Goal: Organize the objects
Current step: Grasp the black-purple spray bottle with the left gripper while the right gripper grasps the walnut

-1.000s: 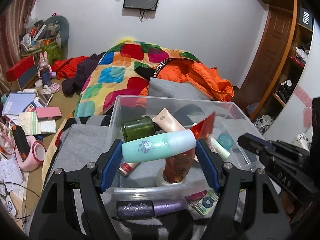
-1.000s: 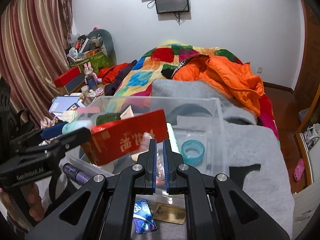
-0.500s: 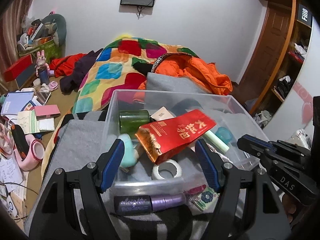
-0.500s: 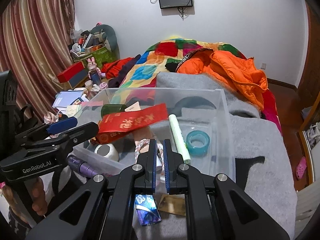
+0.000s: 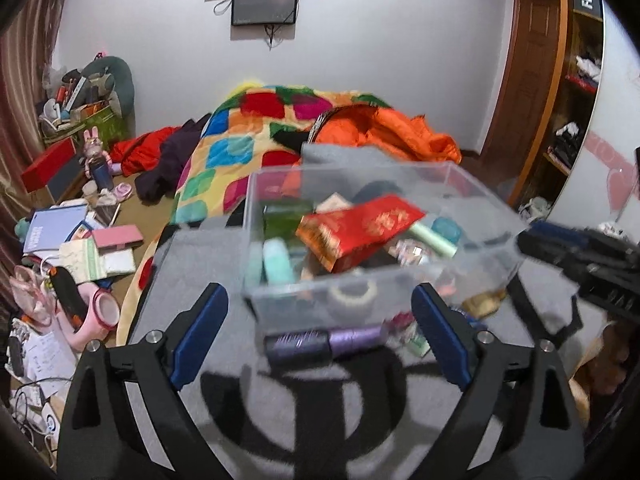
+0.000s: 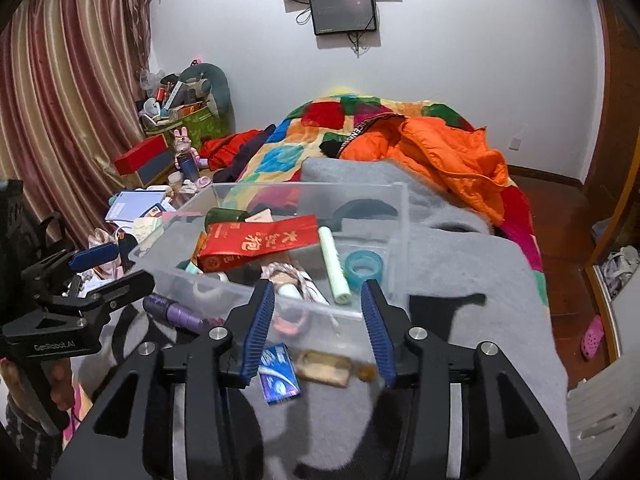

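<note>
A clear plastic box (image 5: 360,168) (image 6: 304,186) stands on a grey blanket. In it lie a red packet (image 5: 360,228) (image 6: 256,242), a mint bottle (image 5: 276,266), a pale green tube (image 6: 334,266) and a teal tape roll (image 6: 364,266). A purple tube (image 5: 324,340) (image 6: 172,312) lies in front of the box. My left gripper (image 5: 320,300) (image 6: 108,276) hovers near the box's front wall, its jaws opening wide with nothing between them. My right gripper (image 6: 318,288) (image 5: 560,248) is at the box's near edge, jaws opening and empty. A blue packet (image 6: 278,372) and a gold card (image 6: 324,364) lie below it.
The grey blanket (image 6: 460,280) covers the near end of a bed with a colourful quilt (image 5: 240,148) and an orange jacket (image 6: 440,152). Books, boxes and a pink item clutter the floor (image 5: 80,248) on the left. A wooden wardrobe (image 5: 532,100) stands at the right.
The mint bottle left my left gripper and the red packet left my right gripper; both now lie in the box. Both grippers drew back and their jaws widened.
</note>
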`<state>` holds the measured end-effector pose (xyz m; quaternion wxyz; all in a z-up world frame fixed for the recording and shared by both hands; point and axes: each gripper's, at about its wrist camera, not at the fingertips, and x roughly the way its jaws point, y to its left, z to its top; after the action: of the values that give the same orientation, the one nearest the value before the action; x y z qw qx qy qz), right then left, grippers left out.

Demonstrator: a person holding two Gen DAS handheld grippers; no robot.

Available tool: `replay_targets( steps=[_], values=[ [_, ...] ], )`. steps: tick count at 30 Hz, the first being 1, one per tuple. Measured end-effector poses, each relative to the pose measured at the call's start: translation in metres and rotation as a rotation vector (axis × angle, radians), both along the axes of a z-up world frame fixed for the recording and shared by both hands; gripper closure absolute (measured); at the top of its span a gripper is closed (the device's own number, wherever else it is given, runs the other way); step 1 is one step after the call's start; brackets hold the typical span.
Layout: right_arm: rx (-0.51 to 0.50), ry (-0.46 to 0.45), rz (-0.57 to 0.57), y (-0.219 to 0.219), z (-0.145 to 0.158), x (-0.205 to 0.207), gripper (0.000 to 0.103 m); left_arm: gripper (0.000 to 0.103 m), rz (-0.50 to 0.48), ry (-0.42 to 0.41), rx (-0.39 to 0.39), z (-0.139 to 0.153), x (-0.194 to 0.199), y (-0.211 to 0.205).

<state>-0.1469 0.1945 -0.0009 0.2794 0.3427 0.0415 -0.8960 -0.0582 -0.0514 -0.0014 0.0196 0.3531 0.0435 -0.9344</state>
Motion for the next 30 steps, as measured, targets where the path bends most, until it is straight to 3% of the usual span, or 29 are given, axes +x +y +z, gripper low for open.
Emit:
replay_targets(
  steps=[3,8,11,16,23,28,30],
  values=[
    [0.019,0.008,-0.02,0.009,-0.003,0.008,0.05,0.007,0.009,-0.057,0.002,-0.018,0.002,-0.003],
    [0.044,-0.013,-0.045,0.021,-0.014,0.011,0.05,0.007,0.007,-0.149,0.03,-0.045,-0.005,-0.004],
    [0.061,-0.049,-0.063,0.028,-0.028,0.01,0.05,0.007,0.001,-0.181,0.007,-0.052,-0.011,0.002],
    [0.087,-0.114,-0.09,0.04,-0.051,0.006,0.05,0.005,0.0,-0.191,-0.049,-0.055,-0.022,0.014],
    [0.088,-0.131,-0.082,0.037,-0.058,0.004,0.05,0.004,0.003,-0.212,-0.061,-0.059,-0.034,0.027],
    [0.115,-0.114,-0.099,0.027,-0.064,0.004,0.05,0.004,0.036,-0.207,-0.003,-0.061,-0.035,0.017],
    [0.118,-0.124,-0.111,0.026,-0.068,0.0,0.059,0.005,0.054,-0.192,0.041,-0.06,-0.033,0.01]
  ],
)
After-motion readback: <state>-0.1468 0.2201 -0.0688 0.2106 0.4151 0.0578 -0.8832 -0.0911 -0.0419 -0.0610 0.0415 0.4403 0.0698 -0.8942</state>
